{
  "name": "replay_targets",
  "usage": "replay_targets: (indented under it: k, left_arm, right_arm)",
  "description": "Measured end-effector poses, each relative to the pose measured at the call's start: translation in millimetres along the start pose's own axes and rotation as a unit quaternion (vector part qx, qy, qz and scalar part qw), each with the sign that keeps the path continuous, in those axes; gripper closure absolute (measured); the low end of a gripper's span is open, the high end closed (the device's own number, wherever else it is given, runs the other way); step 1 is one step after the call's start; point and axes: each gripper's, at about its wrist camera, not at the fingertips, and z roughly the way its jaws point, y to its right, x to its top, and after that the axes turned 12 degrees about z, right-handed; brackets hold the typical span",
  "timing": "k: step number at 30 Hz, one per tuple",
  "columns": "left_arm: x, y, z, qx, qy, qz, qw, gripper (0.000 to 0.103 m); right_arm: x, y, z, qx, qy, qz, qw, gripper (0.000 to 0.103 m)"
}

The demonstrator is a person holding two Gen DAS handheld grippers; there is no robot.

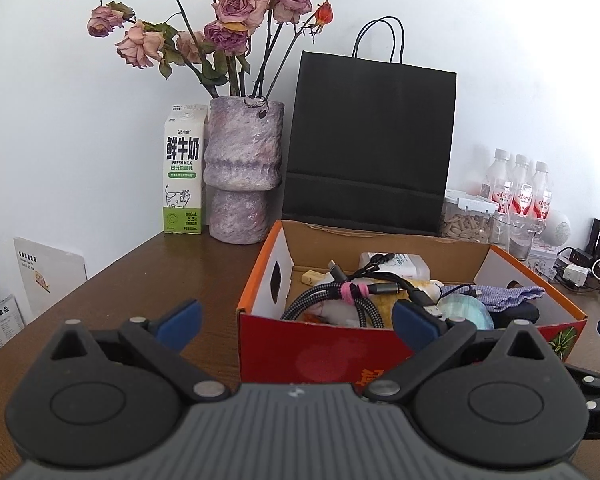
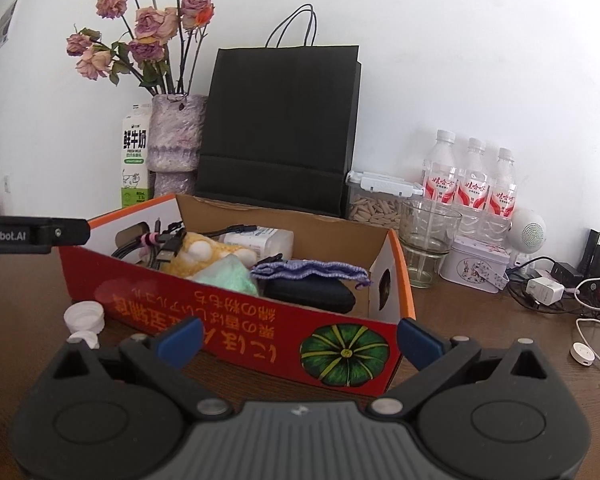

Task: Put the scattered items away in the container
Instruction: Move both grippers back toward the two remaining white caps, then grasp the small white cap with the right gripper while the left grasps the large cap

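A red cardboard box (image 1: 320, 344) (image 2: 220, 300) with an orange rim stands open on the brown table. Inside lie bundled cables (image 1: 340, 296) (image 2: 156, 244), a white bottle (image 1: 400, 262) (image 2: 260, 240), a yellow plush (image 2: 204, 256), a green mask (image 2: 230, 274), a purple cloth (image 1: 508, 294) (image 2: 308, 270) and a black case (image 2: 312, 294). A small white plastic item (image 2: 83, 318) sits on the table just left of the box. My left gripper (image 1: 296, 325) is open and empty before the box's left corner. My right gripper (image 2: 299, 342) is open and empty at the box's front wall.
Behind the box stand a black paper bag (image 1: 368, 144), a purple vase of dried roses (image 1: 242, 172) and a milk carton (image 1: 183, 172). Water bottles (image 2: 472, 184), a glass (image 2: 426, 236), a tin (image 2: 476, 264), chargers and loose cables (image 2: 548, 290) crowd the right side.
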Motion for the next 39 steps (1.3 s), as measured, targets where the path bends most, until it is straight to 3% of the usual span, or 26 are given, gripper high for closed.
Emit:
replay_targets:
  k: [13, 26, 33, 39]
  left_arm:
    - [-19, 1, -23, -0.012, -0.030, 0.003, 0.9995, 0.000]
    - [-35, 12, -22, -0.036, -0.089, 0.040, 0.9945, 0.000]
    - [-32, -9, -21, -0.016, -0.104, 0.024, 0.9942, 0.000]
    - [-37, -45, -26, 0.007, -0.117, 0.007, 0.9931, 0.000]
  right_arm:
    - [-21, -2, -21, 0.004, -0.034, 0.011, 0.999, 0.000]
    - [-31, -7, -26, 0.012, -0.064, 0.006, 0.998, 0.000]
    - [-31, -32, -12, 0.064, -0.095, 0.004, 0.993, 0.000]
    - [-27, -82, 18, 0.112, -0.129, -0.016, 0.985, 0.015]
